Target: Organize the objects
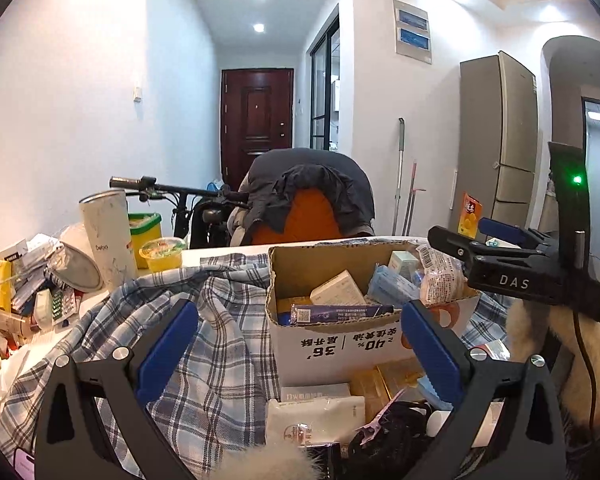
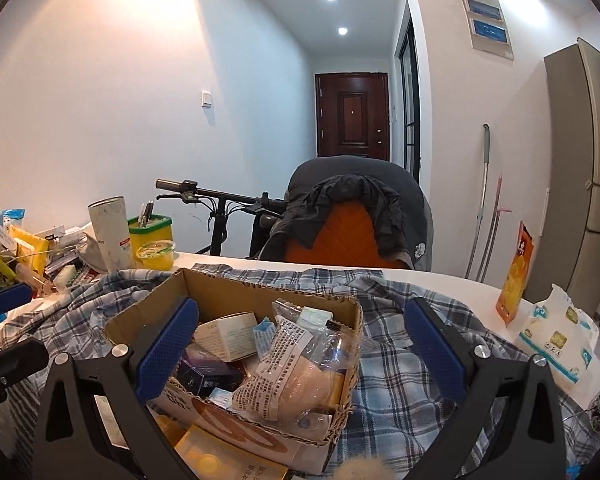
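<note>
A cardboard box (image 1: 300,268) (image 2: 268,288) with several small cartons stands on a blue plaid shirt (image 1: 212,320) (image 2: 400,360) spread over the table. A clear bag of bread (image 2: 296,372) (image 1: 436,276) leans inside the box against its right wall. My left gripper (image 1: 300,340) is open in front of the box, with nothing between its blue pads (image 1: 168,344). My right gripper (image 2: 300,344) (image 1: 464,232) is open too, hovering just above the bread bag at the box's right side, apart from it. The left gripper's pad (image 2: 8,296) shows at the left edge.
A white tumbler (image 1: 108,236), a yellow tub (image 1: 146,232) and a jelly cup (image 1: 162,252) stand at the back left beside a heap of packets (image 1: 28,280). An orange snack pouch (image 2: 516,276) and a tissue pack (image 2: 556,336) sit right. A jacket-draped chair (image 1: 308,200) stands behind.
</note>
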Action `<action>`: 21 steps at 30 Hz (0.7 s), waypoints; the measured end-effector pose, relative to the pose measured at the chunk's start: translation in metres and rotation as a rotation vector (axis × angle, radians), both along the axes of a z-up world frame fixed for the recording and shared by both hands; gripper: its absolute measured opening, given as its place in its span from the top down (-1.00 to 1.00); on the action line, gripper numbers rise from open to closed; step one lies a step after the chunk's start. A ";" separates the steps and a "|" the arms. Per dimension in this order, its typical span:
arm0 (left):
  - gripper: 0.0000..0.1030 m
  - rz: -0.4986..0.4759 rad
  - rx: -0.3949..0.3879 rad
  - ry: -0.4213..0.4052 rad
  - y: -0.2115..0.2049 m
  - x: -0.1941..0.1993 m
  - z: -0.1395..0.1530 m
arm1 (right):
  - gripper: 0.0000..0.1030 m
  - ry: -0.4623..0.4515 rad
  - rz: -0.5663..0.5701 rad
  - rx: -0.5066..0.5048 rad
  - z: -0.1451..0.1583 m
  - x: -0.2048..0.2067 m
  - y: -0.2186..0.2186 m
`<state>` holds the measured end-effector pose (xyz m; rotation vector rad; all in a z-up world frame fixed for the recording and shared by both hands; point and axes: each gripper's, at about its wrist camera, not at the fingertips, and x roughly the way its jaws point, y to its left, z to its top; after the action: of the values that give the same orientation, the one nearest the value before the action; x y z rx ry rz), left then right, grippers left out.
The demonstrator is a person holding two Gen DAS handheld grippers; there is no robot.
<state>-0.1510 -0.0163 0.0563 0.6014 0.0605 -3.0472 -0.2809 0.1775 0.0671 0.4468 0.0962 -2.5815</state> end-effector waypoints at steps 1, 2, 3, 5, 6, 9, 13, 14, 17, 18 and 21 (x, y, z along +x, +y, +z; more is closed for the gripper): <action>-0.99 0.001 0.006 -0.005 -0.001 -0.001 0.000 | -0.99 -0.003 0.004 -0.004 0.000 0.000 0.000; -0.99 0.001 0.011 -0.009 -0.002 -0.001 -0.001 | -0.99 -0.007 0.006 -0.008 0.000 -0.001 0.001; -0.99 0.001 0.017 -0.013 -0.003 -0.002 -0.001 | -0.99 -0.009 0.006 -0.007 -0.001 -0.002 0.001; -0.99 -0.004 0.023 -0.019 -0.004 -0.002 -0.001 | -0.99 -0.009 0.004 -0.002 -0.001 -0.002 0.000; -1.00 -0.011 0.027 -0.025 -0.003 -0.003 -0.002 | -0.99 -0.010 0.006 -0.003 -0.001 -0.002 0.000; -0.99 -0.062 0.058 -0.068 -0.003 -0.007 -0.006 | -0.99 -0.015 0.018 -0.013 -0.001 -0.001 0.000; -1.00 -0.114 0.161 -0.158 -0.014 -0.018 -0.014 | -0.99 -0.007 0.028 -0.012 0.001 0.001 -0.001; -1.00 -0.109 0.178 -0.169 -0.017 -0.020 -0.015 | -0.99 -0.007 0.028 -0.010 0.001 0.001 -0.001; -0.99 -0.088 0.232 -0.208 -0.031 -0.025 -0.020 | -0.99 -0.016 0.029 -0.012 0.000 0.000 -0.001; -0.99 -0.090 0.261 -0.232 -0.036 -0.028 -0.023 | -0.99 -0.022 0.030 -0.013 0.000 -0.001 -0.001; -0.99 -0.128 0.325 -0.312 -0.040 -0.038 -0.034 | -0.99 -0.033 0.034 -0.009 -0.002 -0.002 -0.002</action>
<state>-0.1885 -0.0562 0.0222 1.1342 0.5336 -3.0399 -0.2829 0.1759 0.0655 0.4800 0.0793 -2.5392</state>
